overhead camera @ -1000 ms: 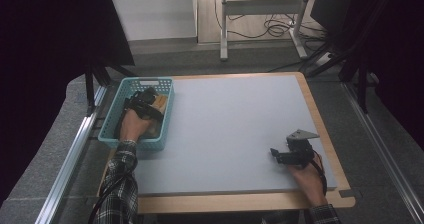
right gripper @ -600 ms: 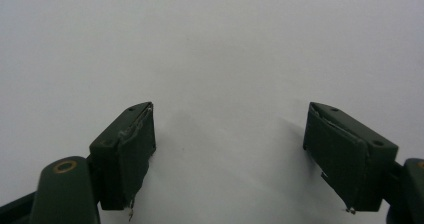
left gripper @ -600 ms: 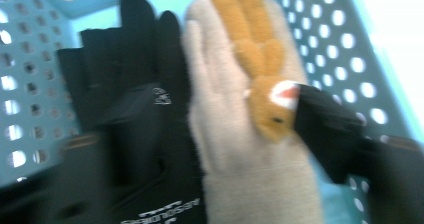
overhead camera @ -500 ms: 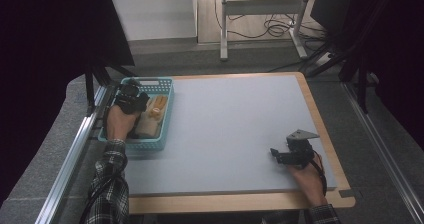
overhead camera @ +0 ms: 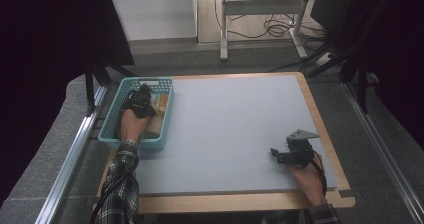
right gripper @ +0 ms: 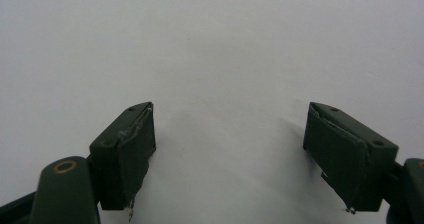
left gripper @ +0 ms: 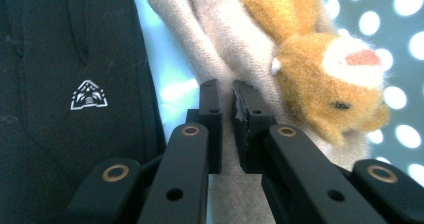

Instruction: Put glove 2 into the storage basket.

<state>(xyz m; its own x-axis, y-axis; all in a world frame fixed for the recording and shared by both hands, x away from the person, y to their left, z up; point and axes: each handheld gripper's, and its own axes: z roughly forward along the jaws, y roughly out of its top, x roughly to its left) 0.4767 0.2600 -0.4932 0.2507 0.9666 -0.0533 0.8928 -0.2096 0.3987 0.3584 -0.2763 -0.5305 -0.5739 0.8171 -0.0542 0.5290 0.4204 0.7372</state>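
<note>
Grey tabletop (overhead camera: 240,129) is bare; left gripper (left gripper: 227,101) in the teal basket (overhead camera: 111,134) pinches cream cloth (left gripper: 200,44) beside a plush toy (left gripper: 325,84). Nothing's lifted out yet. Right gripper (right gripper: 227,149) rests released, near-right.

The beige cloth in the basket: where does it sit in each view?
High view: beige cloth inside the teal basket, right of the left tool.
Left gripper view: it runs from top centre to bottom; the jaws pinch a fold of it.
Right gripper view: bare table.
Shared landmark: the black glove.
</note>
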